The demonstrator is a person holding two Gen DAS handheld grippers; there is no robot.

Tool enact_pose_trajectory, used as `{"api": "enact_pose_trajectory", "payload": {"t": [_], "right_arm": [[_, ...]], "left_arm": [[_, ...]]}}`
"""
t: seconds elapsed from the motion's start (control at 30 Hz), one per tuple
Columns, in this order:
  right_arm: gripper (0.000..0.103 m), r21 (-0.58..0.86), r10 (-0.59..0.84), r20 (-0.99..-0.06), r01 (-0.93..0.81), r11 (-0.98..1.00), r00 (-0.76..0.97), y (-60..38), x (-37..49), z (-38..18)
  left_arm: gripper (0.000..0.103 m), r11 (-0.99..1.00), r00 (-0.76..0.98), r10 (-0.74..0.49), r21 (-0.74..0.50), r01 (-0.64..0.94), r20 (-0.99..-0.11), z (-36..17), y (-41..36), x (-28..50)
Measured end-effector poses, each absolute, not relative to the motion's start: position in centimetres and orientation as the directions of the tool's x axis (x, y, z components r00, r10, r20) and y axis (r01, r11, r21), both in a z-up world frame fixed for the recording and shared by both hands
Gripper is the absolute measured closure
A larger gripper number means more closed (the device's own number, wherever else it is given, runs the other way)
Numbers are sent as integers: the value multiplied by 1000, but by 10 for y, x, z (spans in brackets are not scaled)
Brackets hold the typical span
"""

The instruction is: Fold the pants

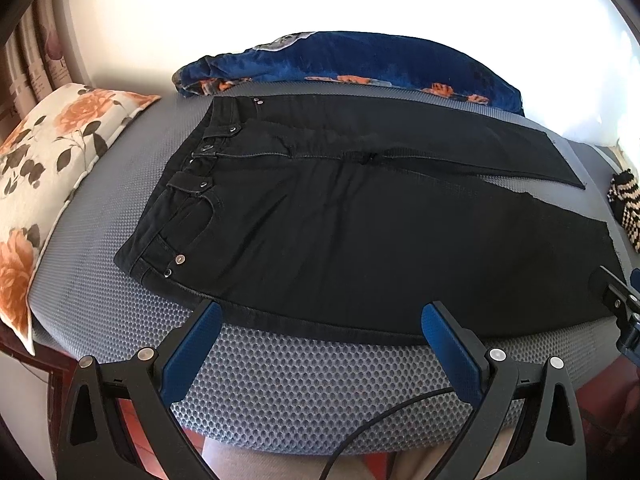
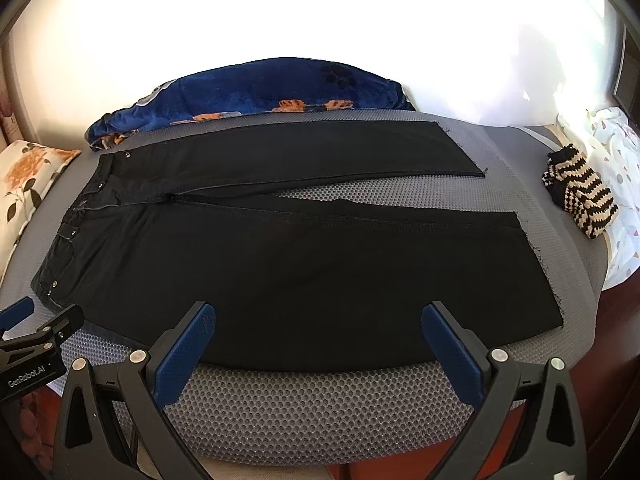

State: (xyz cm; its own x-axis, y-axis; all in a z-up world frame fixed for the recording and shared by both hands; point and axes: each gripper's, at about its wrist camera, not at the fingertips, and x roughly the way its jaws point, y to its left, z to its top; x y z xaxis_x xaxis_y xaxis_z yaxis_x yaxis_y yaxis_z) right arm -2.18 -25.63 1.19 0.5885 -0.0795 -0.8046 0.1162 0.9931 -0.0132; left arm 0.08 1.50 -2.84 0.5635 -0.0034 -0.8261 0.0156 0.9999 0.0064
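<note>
Black pants [image 1: 360,232] [image 2: 304,272] lie flat and spread on a grey mesh mattress [image 1: 304,384] [image 2: 320,408], waistband to the left, both legs running right with a gap between them. My left gripper [image 1: 322,316] hovers open just in front of the near edge, below the waist and thigh area. My right gripper [image 2: 318,316] is open too, at the near edge of the closer leg. Nothing sits between either pair of blue fingers. The other gripper's tip shows at the right edge of the left wrist view and the left edge of the right wrist view.
A dark blue floral blanket [image 1: 360,64] [image 2: 248,88] is bunched behind the pants. A rose-print pillow [image 1: 44,168] [image 2: 28,176] lies at the left. Striped knitted socks [image 2: 580,196] [image 1: 628,212] and a white printed cloth [image 2: 620,184] sit at the right. A cable [image 1: 380,424] hangs under the left gripper.
</note>
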Motion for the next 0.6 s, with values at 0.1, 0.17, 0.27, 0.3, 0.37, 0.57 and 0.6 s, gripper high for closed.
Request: {"api": "enact_pose_trajectory", "payload": {"t": [0.1, 0.17, 0.27, 0.3, 0.37, 0.57, 0.6], "right_arm": [[0, -15, -82, -805, 118, 993, 588, -256, -22, 12], [0, -17, -85, -806, 120, 993, 585, -256, -21, 12], [0, -23, -90, -808, 122, 992, 582, -256, -20, 11], [0, -25, -93, -808, 123, 992, 581, -256, -20, 11], [0, -31, -97, -808, 124, 992, 581, -256, -20, 11], [0, -34, -99, -810, 123, 992, 578, -258, -19, 10], [0, -34, -99, -811, 122, 992, 577, -258, -18, 10]], "left_arm": [[4, 1000, 562, -3, 8, 16, -827, -29, 16, 1], [4, 1000, 562, 1, 10, 13, -827, -29, 18, 2], [4, 1000, 563, 1, 7, 9, -827, -29, 20, 2], [4, 1000, 564, -1, 7, 11, -826, -30, 19, 2], [4, 1000, 564, 3, 12, 13, -826, -30, 19, 2], [4, 1000, 567, 6, 18, 15, -824, -29, 19, 1], [4, 1000, 568, 10, 22, 14, -823, -29, 19, 1]]}}
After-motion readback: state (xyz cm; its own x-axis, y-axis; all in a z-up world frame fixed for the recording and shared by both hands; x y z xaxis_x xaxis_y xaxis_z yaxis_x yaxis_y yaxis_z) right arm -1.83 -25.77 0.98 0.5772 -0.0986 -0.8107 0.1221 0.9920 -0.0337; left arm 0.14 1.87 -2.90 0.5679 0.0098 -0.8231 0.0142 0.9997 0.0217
